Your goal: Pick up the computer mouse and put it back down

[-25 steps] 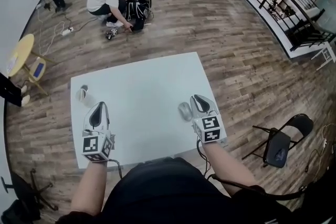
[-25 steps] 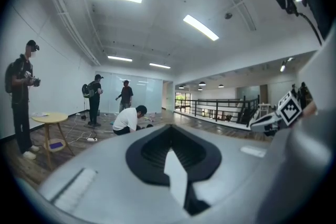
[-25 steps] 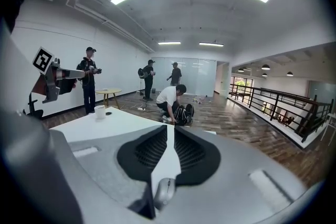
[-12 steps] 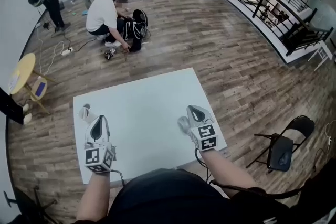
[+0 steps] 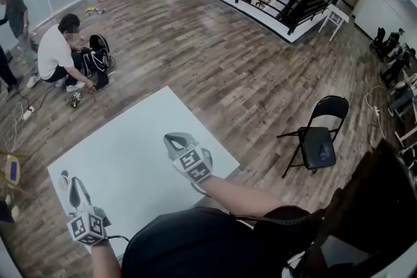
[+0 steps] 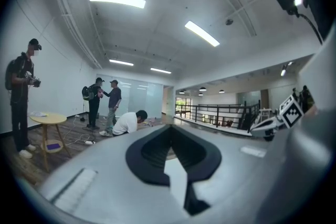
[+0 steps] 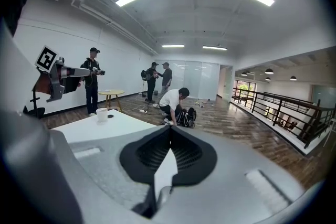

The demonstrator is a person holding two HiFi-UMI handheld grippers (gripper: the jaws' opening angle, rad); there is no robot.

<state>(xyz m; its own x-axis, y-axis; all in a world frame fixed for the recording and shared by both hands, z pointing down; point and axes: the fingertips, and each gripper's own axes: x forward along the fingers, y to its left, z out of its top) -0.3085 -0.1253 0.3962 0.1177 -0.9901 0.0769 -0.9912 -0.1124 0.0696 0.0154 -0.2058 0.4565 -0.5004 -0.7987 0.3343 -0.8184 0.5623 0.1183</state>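
My right gripper (image 5: 173, 137) hovers over the near right part of the white table (image 5: 130, 153), jaws shut with nothing between them. In its own view the pads (image 7: 169, 150) meet along one seam. No computer mouse shows in any view at this moment; the spot beside the right gripper where it lay is covered by that gripper. My left gripper (image 5: 73, 184) is at the table's near left corner, also shut and empty. Each gripper appears in the other's view: the right gripper (image 6: 258, 129) at the right, the left gripper (image 7: 79, 72) at the upper left.
A white paper cup (image 7: 102, 114) stands near the table's left edge, close to the left gripper. A black folding chair (image 5: 319, 140) stands on the wood floor to the right. A person (image 5: 55, 52) crouches by a bag beyond the table; others stand farther off.
The head view has swung right, so the table now sits lower left. The grey mouse seen just left of the right gripper earlier is out of sight now. Both grippers stay shut.
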